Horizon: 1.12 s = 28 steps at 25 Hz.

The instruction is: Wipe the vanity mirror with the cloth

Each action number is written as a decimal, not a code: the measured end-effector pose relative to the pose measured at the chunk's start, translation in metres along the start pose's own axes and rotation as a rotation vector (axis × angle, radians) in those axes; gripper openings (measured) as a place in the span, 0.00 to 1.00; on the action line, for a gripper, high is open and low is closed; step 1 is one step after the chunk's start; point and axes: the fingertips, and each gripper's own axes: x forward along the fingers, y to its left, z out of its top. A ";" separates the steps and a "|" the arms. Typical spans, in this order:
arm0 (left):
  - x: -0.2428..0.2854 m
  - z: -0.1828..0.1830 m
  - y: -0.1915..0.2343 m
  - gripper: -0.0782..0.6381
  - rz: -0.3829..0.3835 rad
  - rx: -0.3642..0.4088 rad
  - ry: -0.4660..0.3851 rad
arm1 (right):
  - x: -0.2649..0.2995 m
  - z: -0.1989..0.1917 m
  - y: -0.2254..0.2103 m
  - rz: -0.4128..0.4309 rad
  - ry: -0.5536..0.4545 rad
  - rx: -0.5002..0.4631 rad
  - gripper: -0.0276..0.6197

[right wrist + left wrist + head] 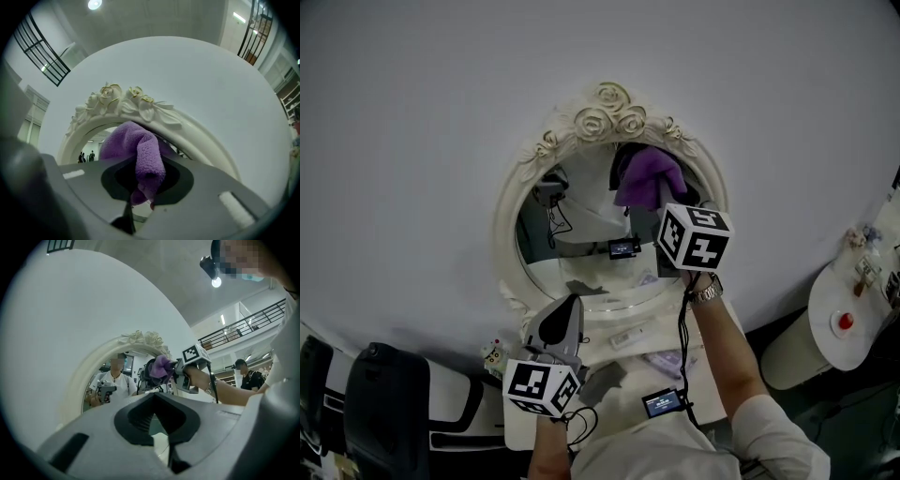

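My R gripper point(667, 202) is clamped on the purple cloth point(642, 173) at the mirror point(572, 239) top-right, so the rest of the glass lies down-left. L gripper point(561, 323) is closed on nothing, lower.

The cloth point(649, 175) lies against the mirror's point(508, 225) upper right; left tongs point(565, 309) sit below it.

A fluffy purple cloth point(647, 176) is bunching against the upper right glass of the upright, oval, rose-crested white vanity mirror point(507, 221).

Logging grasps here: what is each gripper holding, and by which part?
The right gripper pinches the purple cloth by a bunched fold; the left gripper holds nothing.
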 end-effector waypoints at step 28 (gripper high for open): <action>-0.121 0.005 0.074 0.11 0.325 0.022 0.011 | 0.026 -0.105 0.210 0.362 0.172 0.043 0.13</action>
